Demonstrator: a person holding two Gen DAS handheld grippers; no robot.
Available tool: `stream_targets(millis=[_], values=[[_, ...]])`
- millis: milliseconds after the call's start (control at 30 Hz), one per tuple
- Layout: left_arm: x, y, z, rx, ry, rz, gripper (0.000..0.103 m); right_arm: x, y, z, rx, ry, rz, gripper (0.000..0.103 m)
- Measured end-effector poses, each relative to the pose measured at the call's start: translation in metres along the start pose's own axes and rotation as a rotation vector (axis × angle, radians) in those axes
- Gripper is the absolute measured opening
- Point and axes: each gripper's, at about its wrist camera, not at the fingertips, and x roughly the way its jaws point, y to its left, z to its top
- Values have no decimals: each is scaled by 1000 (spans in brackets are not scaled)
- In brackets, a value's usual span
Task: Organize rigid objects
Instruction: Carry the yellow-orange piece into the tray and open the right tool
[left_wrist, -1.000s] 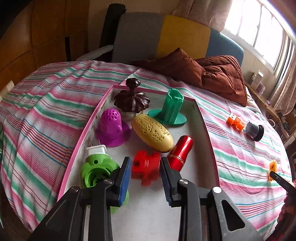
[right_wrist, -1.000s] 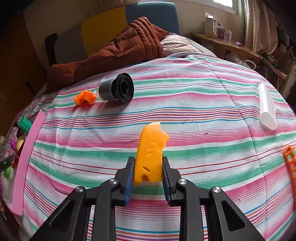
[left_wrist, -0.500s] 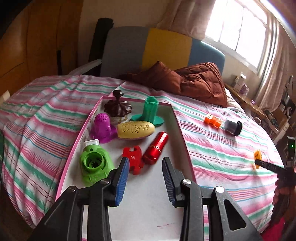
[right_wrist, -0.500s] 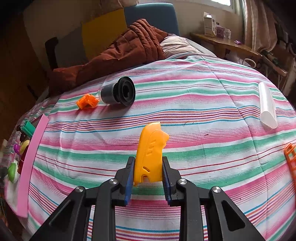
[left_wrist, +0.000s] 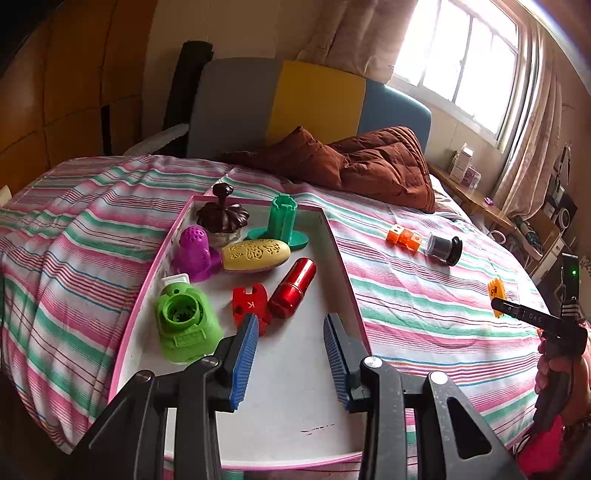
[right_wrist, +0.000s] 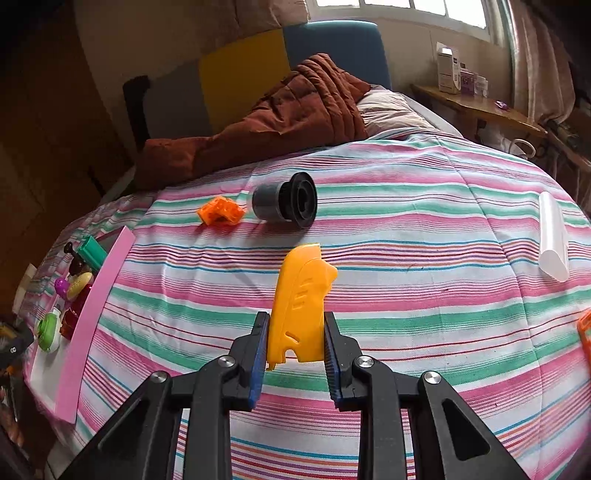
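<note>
A pink-rimmed white tray (left_wrist: 343, 266) lies on the striped bed and holds a green round toy (left_wrist: 184, 325), a red flat piece (left_wrist: 249, 302), a red cylinder (left_wrist: 293, 288), a yellow oval (left_wrist: 256, 254), a purple cone (left_wrist: 194, 251), a brown lid (left_wrist: 221, 216) and a green stand (left_wrist: 280, 221). My left gripper (left_wrist: 290, 354) is open and empty above the tray's near part. My right gripper (right_wrist: 295, 350) is shut on a yellow-orange plastic piece (right_wrist: 301, 299), held above the bedspread. The tray also shows at the left of the right wrist view (right_wrist: 92, 314).
An orange block (right_wrist: 220, 215) and a dark grey cylinder (right_wrist: 286, 203) lie on the bed beyond the held piece. A white tube (right_wrist: 552, 240) lies at right, an orange grid piece (right_wrist: 584, 332) at the right edge. A brown quilt (right_wrist: 277, 122) is bunched at the headboard.
My left gripper has pulled back and risen from the red flat piece, staying open. My right gripper has lifted slightly with the yellow-orange piece still held.
</note>
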Motion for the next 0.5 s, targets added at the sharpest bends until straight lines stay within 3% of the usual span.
stream_targets(millis=[267, 500], values=[[-11, 19, 3, 9, -12, 15, 37, -5, 52, -11, -117, 44, 85, 28], [-11, 30, -2, 1, 2, 9, 37, -15, 128, -20, -192, 74, 250, 28]])
